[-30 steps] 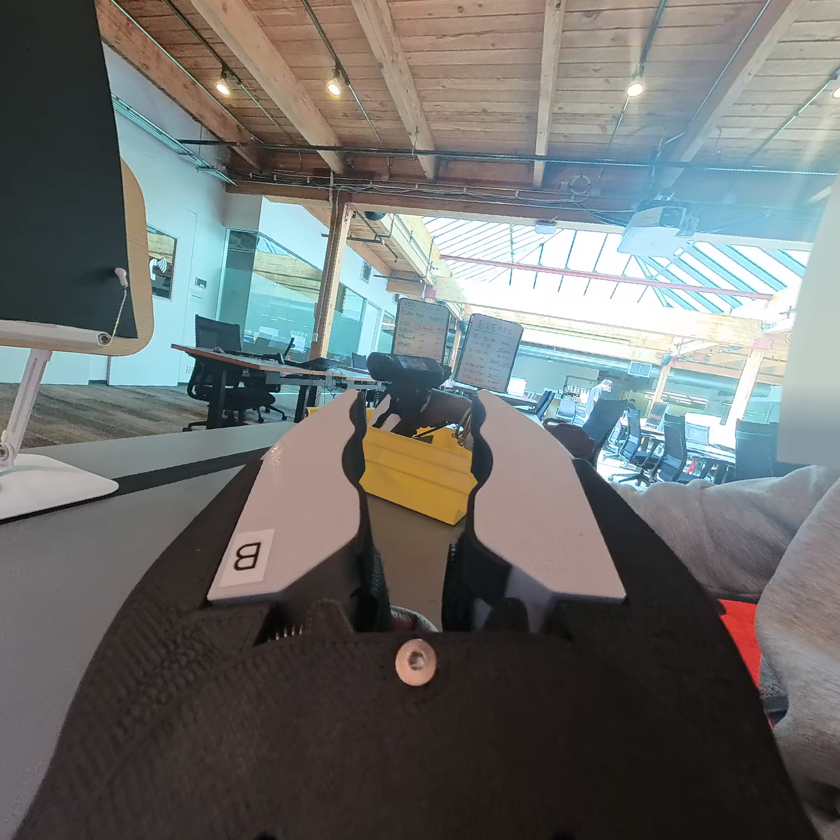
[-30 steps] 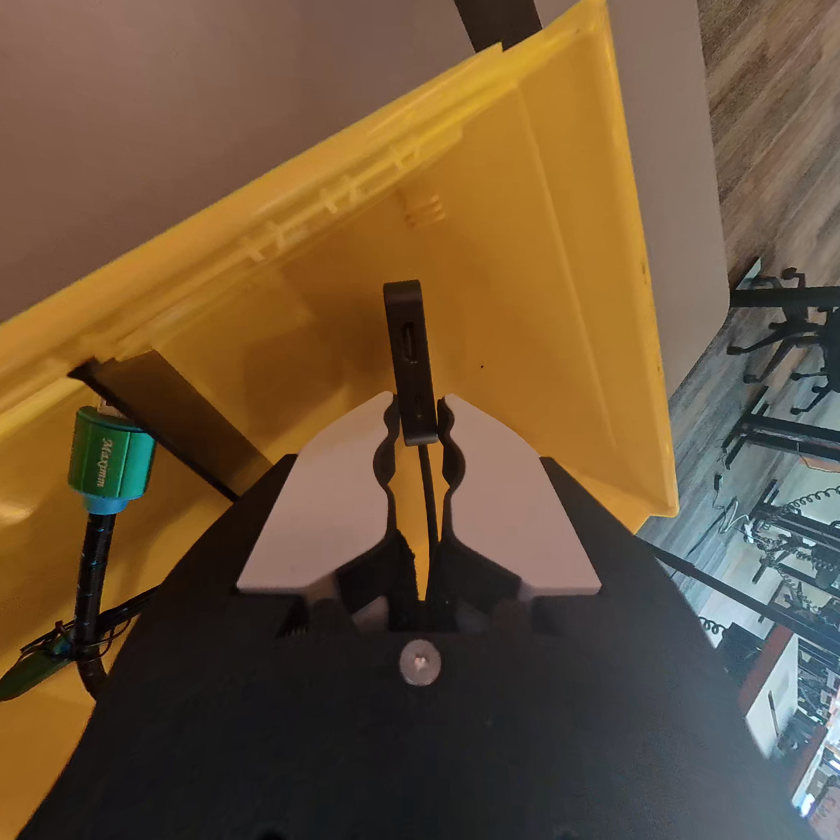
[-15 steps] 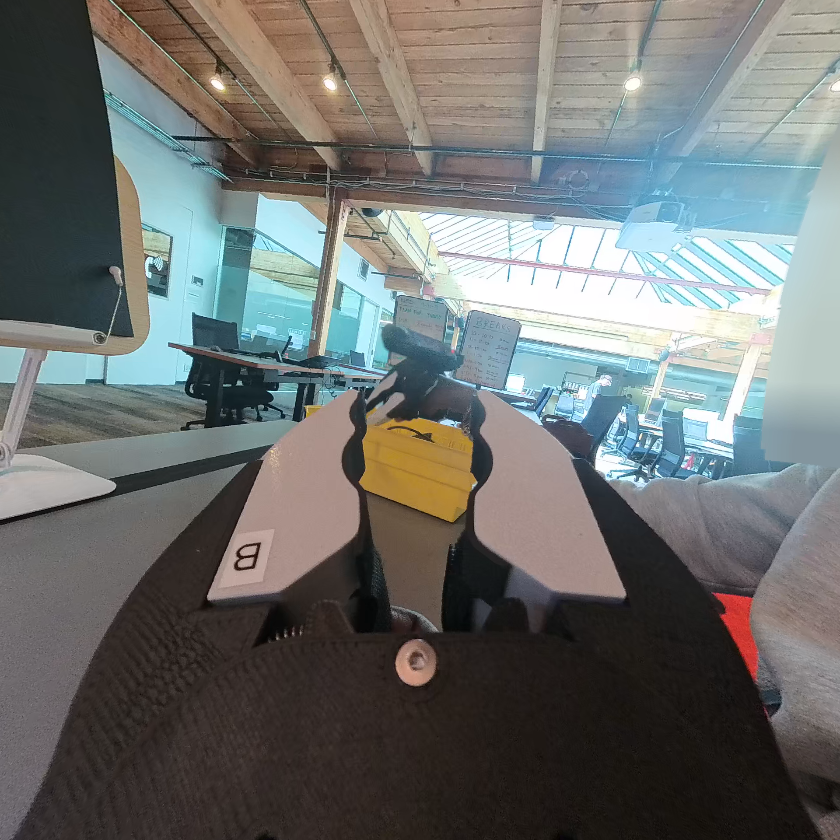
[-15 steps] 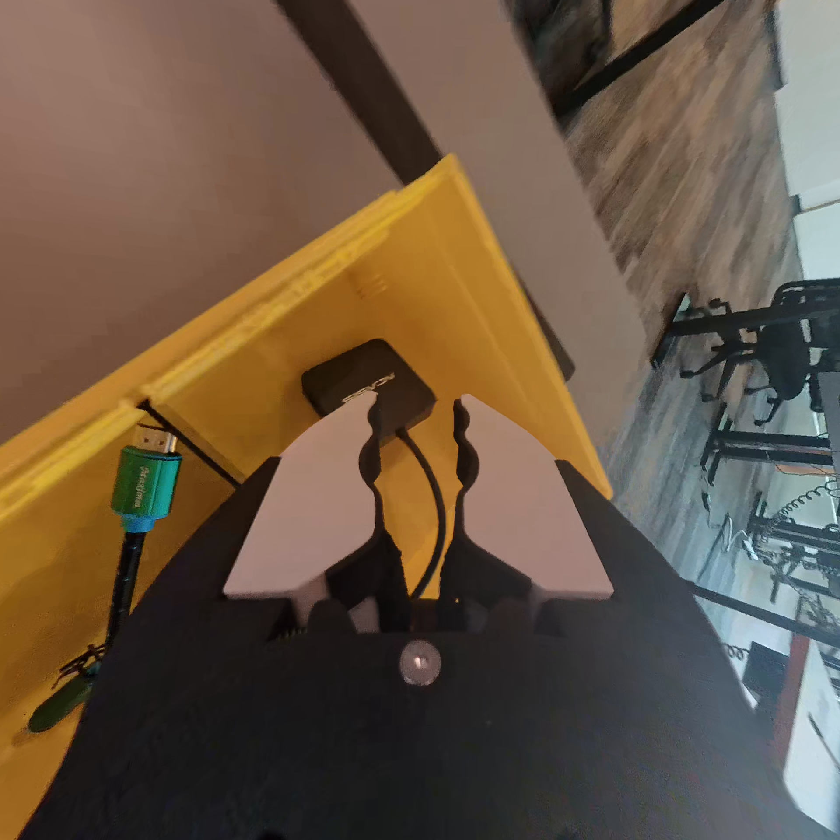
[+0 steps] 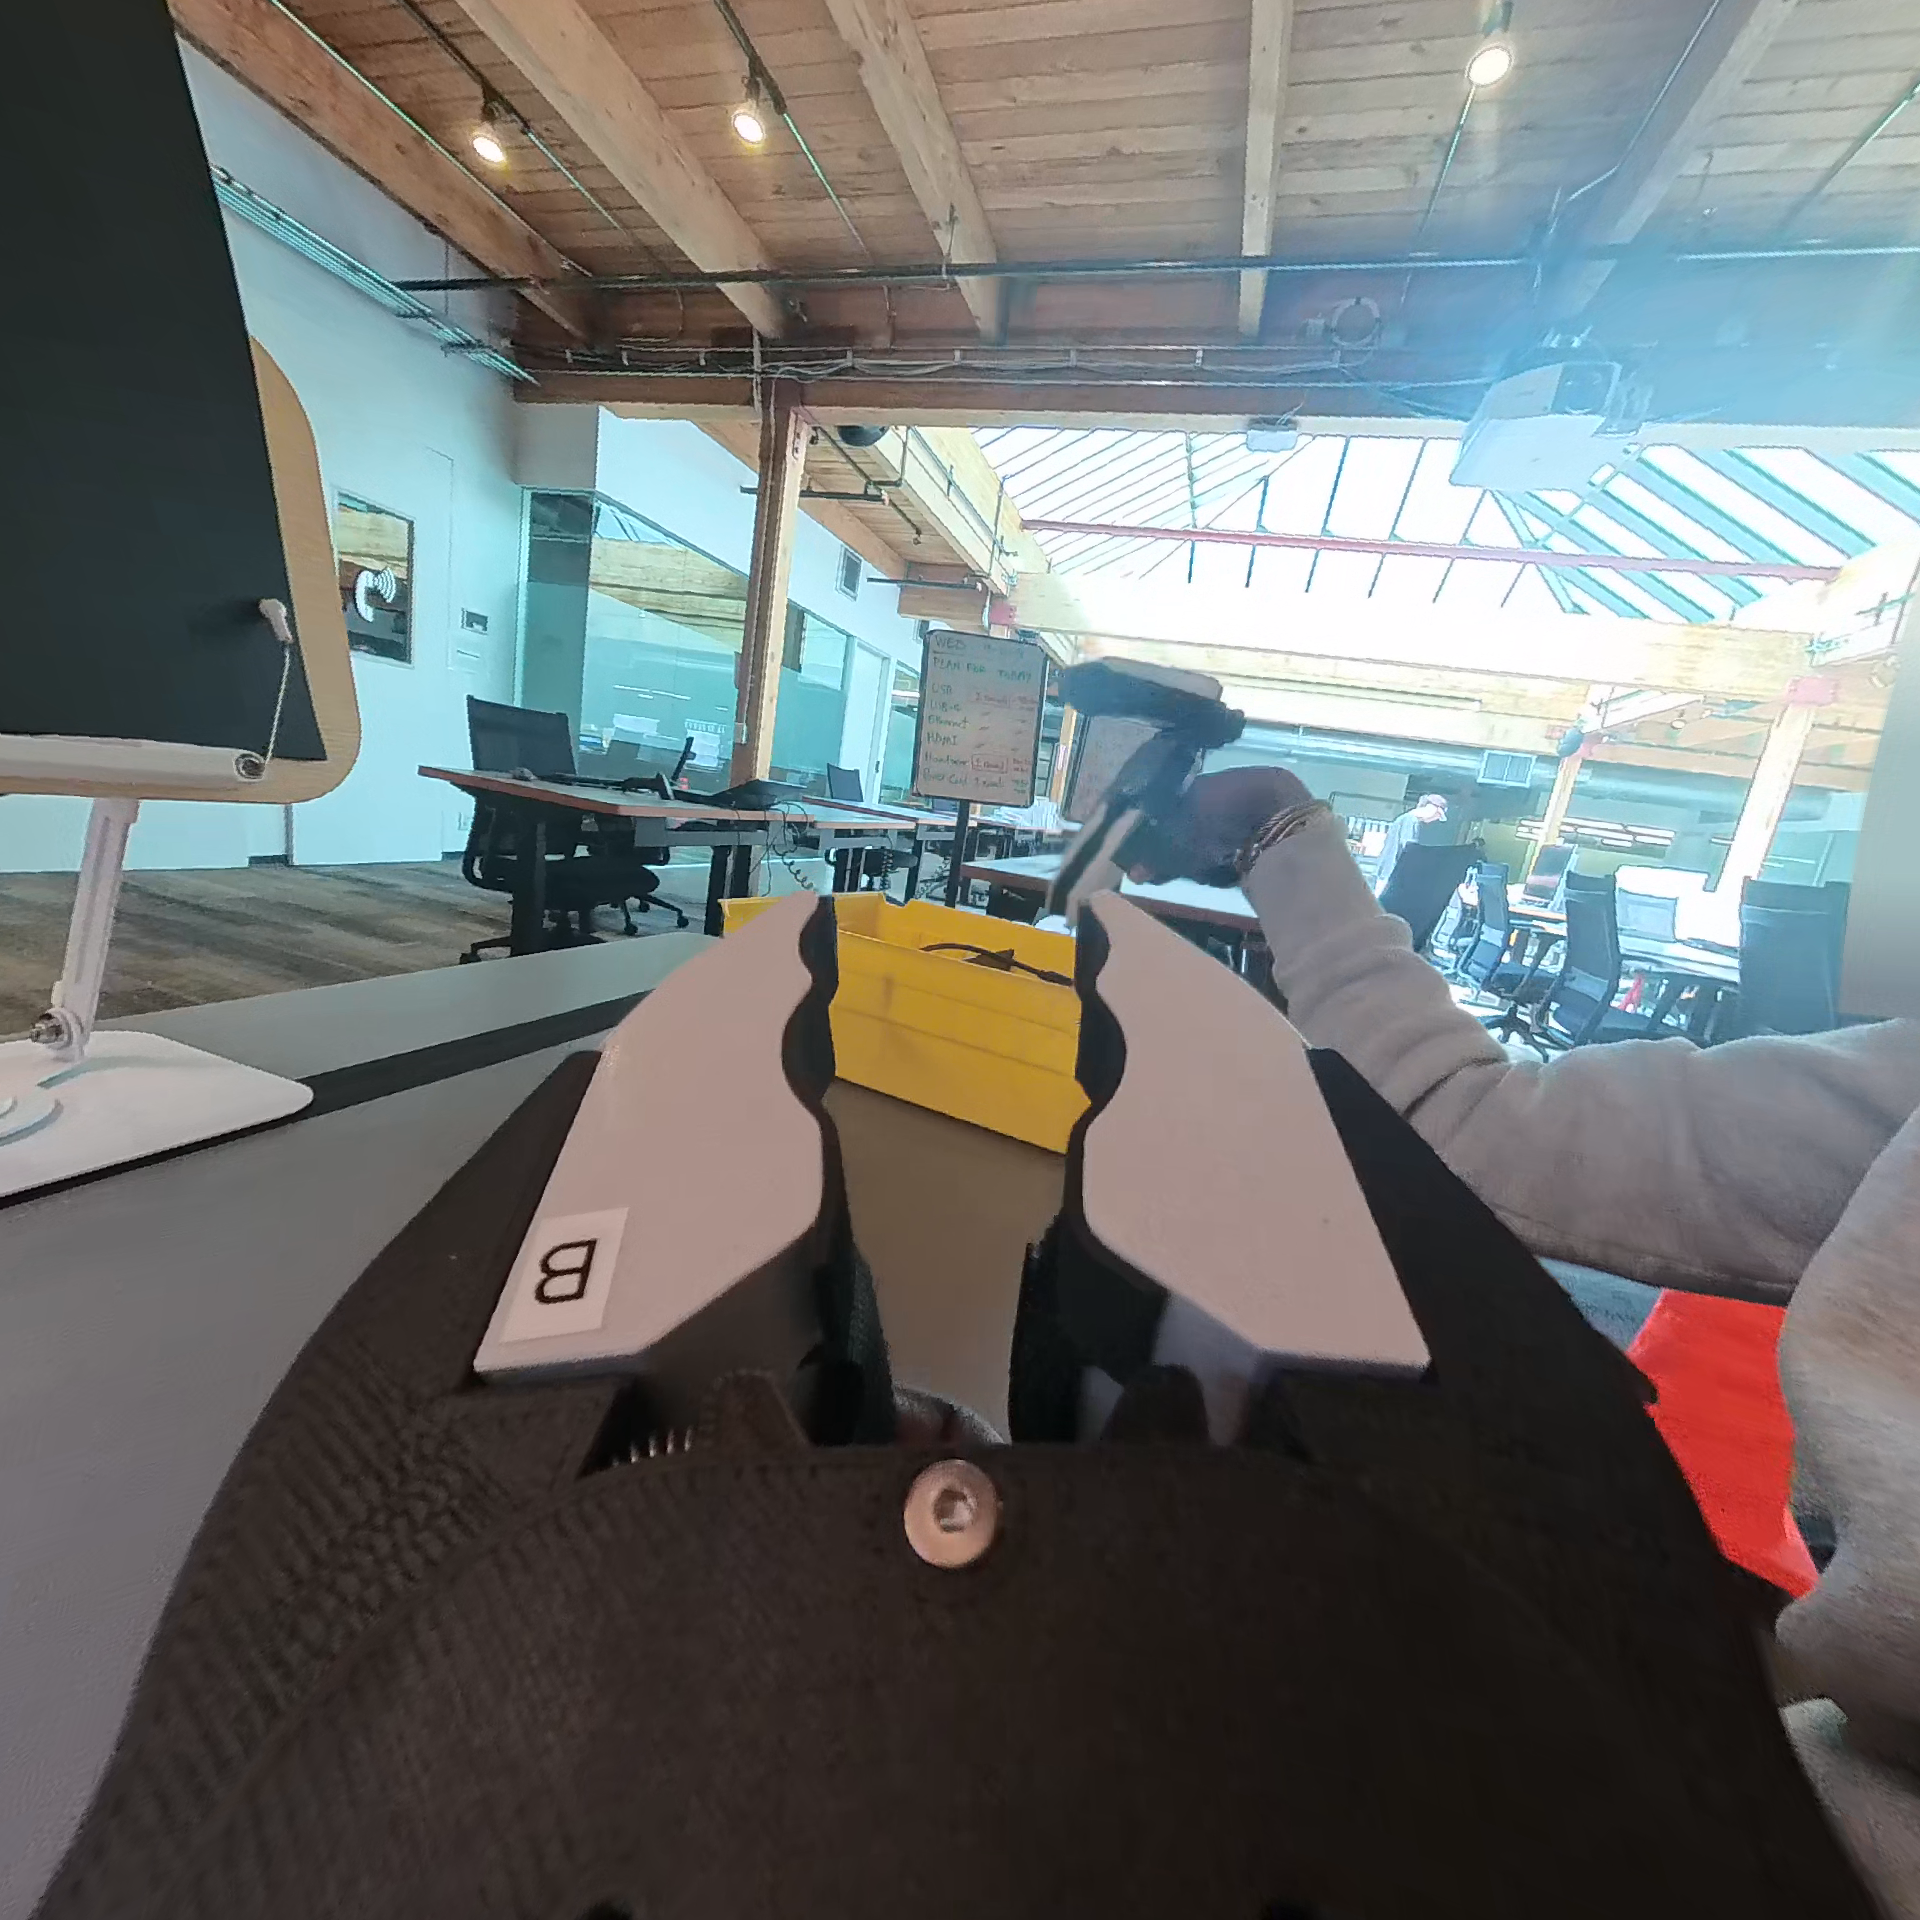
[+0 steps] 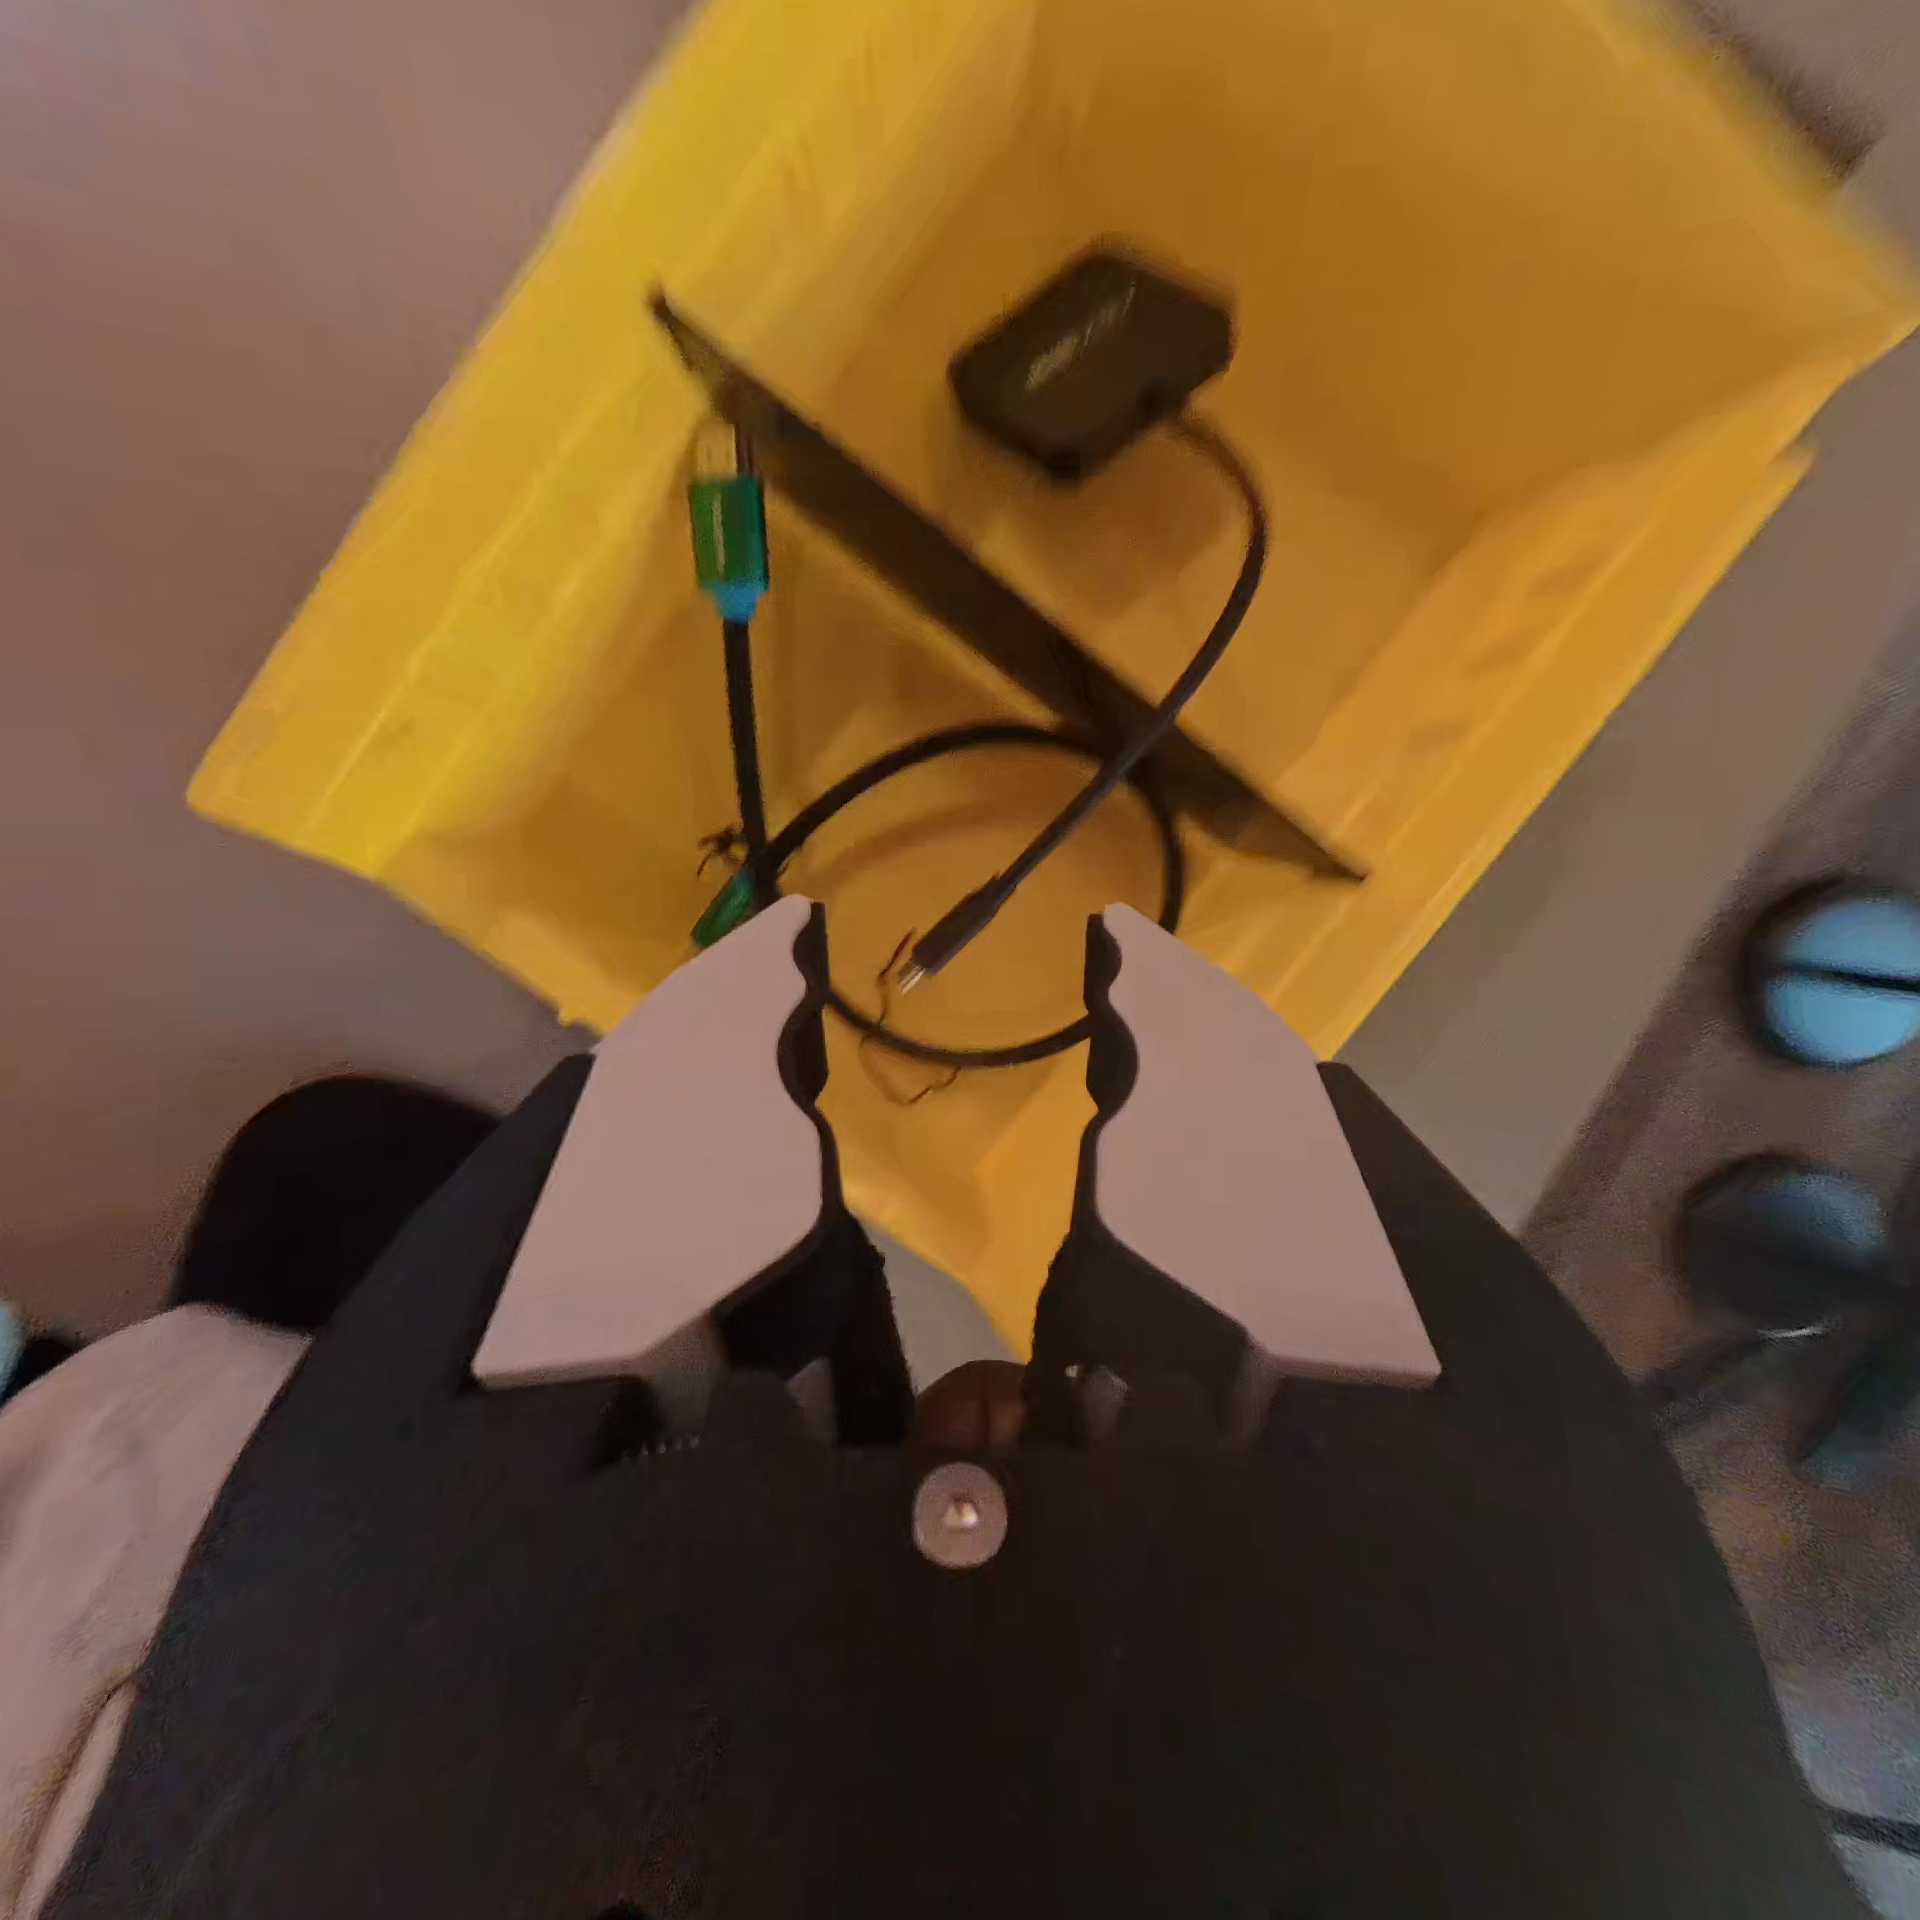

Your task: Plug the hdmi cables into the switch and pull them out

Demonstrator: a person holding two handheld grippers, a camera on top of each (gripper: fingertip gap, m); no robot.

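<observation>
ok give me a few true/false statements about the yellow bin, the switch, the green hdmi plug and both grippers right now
1. The right gripper is shut on the switch. False: its fingers are apart and empty, and the switch lies in the yellow bin.
2. The green hdmi plug is not plugged into the switch. True.
3. A black divider crosses the bin between that plug and the switch. True.
4. The left gripper holds a cable. False: it is open and empty.
5. The bin stands on the floor. False: it stands on the grey table.
</observation>
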